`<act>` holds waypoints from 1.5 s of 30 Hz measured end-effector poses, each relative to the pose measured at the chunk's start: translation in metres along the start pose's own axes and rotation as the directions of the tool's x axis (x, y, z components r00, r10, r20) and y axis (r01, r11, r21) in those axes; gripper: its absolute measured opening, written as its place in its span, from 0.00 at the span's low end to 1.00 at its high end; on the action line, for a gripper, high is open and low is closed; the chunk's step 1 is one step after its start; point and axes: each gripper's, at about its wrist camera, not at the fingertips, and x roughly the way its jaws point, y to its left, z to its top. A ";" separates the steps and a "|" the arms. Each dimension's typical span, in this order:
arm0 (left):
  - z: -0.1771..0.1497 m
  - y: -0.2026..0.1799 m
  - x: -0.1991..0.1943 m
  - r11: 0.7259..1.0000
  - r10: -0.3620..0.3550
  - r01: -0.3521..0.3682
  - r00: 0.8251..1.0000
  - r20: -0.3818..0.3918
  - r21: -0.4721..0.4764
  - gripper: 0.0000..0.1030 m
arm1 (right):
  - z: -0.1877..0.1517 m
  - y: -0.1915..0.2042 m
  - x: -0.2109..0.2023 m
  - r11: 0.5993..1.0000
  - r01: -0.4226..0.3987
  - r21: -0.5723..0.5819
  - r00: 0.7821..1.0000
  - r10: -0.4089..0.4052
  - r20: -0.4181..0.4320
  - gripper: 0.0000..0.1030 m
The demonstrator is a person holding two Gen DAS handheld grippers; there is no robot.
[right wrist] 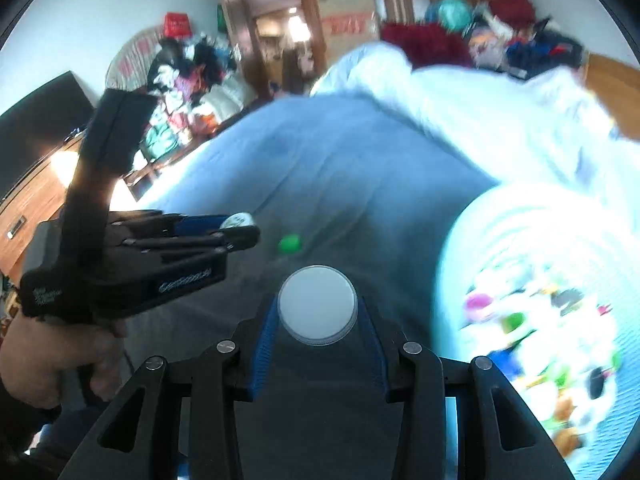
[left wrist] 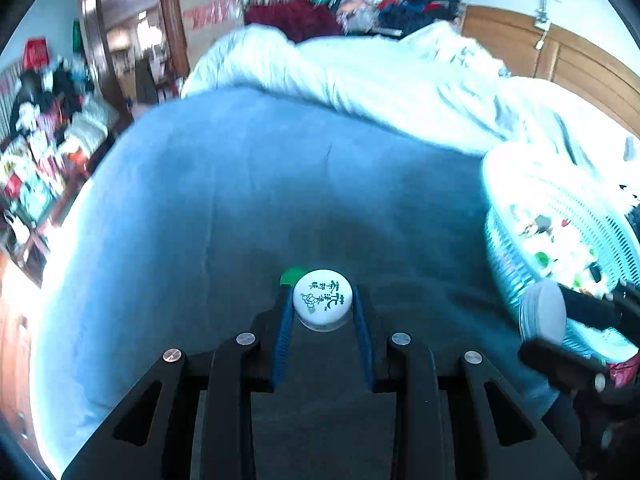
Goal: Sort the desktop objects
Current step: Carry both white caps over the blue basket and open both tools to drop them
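My left gripper (left wrist: 322, 300) is shut on a small white jar (left wrist: 322, 300) whose lid bears green characters and a flower; the blue pads press its sides. Seen from the right wrist, that left gripper (right wrist: 240, 228) hangs at the left above the bed with the small white jar (right wrist: 239, 220) at its tips. My right gripper (right wrist: 318, 306) is shut on a wider jar with a plain white lid (right wrist: 318, 304), which shows again at the right as the plain-lidded jar (left wrist: 544, 312). A small green cap (right wrist: 289, 243) lies on the blue sheet; behind the small jar the green cap (left wrist: 292, 275) peeks out.
A pale blue slatted basket (left wrist: 504, 248) holding several small colourful items sits on the bed at the right; the same basket (right wrist: 456, 240) shows blurred. A crumpled white duvet (left wrist: 360, 76) lies beyond. A cluttered wooden sideboard (left wrist: 36, 184) runs along the left. A hand (right wrist: 48, 360) grips the left tool.
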 end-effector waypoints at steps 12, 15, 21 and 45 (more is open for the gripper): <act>0.045 -0.069 -0.053 0.991 -0.059 0.042 0.990 0.130 0.125 0.24 | 0.020 -0.068 -0.083 0.978 0.176 0.114 0.978 -0.187 0.097 0.43; 0.054 -0.093 -0.062 0.986 -0.084 0.061 0.986 0.145 0.158 0.24 | 0.024 -0.083 -0.101 0.970 0.203 0.136 0.969 -0.219 0.118 0.43; 0.068 -0.136 -0.070 0.973 -0.118 0.082 0.980 0.162 0.215 0.24 | 0.030 -0.104 -0.125 0.958 0.236 0.161 0.956 -0.259 0.141 0.43; 0.083 -0.213 -0.057 0.949 -0.129 0.088 0.985 0.117 0.304 0.24 | 0.021 -0.167 -0.143 0.941 0.241 0.238 0.950 -0.279 0.142 0.43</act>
